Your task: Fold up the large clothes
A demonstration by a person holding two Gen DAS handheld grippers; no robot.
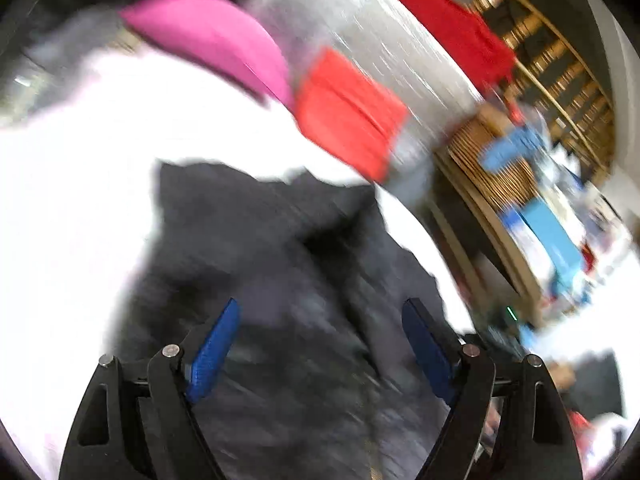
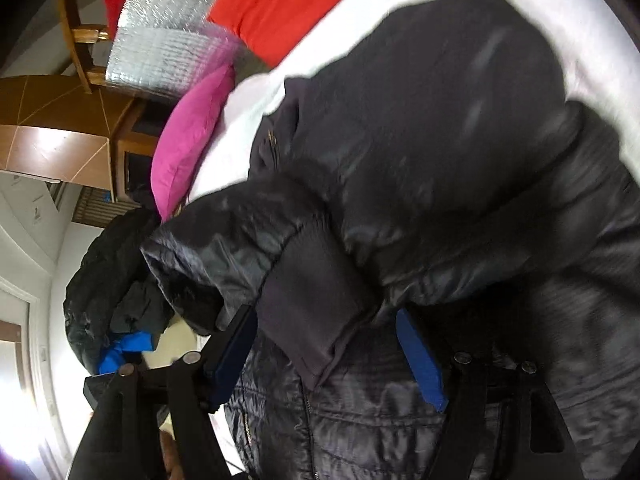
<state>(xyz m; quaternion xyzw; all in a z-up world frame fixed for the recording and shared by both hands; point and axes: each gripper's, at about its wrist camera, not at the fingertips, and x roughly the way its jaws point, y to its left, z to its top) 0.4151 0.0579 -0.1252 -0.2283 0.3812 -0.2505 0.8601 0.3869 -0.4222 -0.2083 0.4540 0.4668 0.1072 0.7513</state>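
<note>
A large black padded jacket (image 1: pixel 280 264) lies on a white bed sheet (image 1: pixel 80 200); this view is blurred by motion. My left gripper (image 1: pixel 322 308) is open, its blue pads (image 1: pixel 214 344) spread wide just above the jacket, holding nothing. In the right wrist view the jacket (image 2: pixel 440 120) fills most of the frame, with a sleeve and its dark cuff (image 2: pixel 316 300) folded across the body. My right gripper (image 2: pixel 324 320) is open with its blue pads (image 2: pixel 420 360) on either side of the cuff; the jaws are not closed on it.
A pink pillow (image 1: pixel 216 36) and a red pillow (image 1: pixel 348 116) lie at the head of the bed, beside a silver foil sheet (image 1: pixel 360 20). Another dark garment with something blue (image 2: pixel 108 280) lies off the bed's side. Wooden furniture (image 2: pixel 60 140) stands beyond.
</note>
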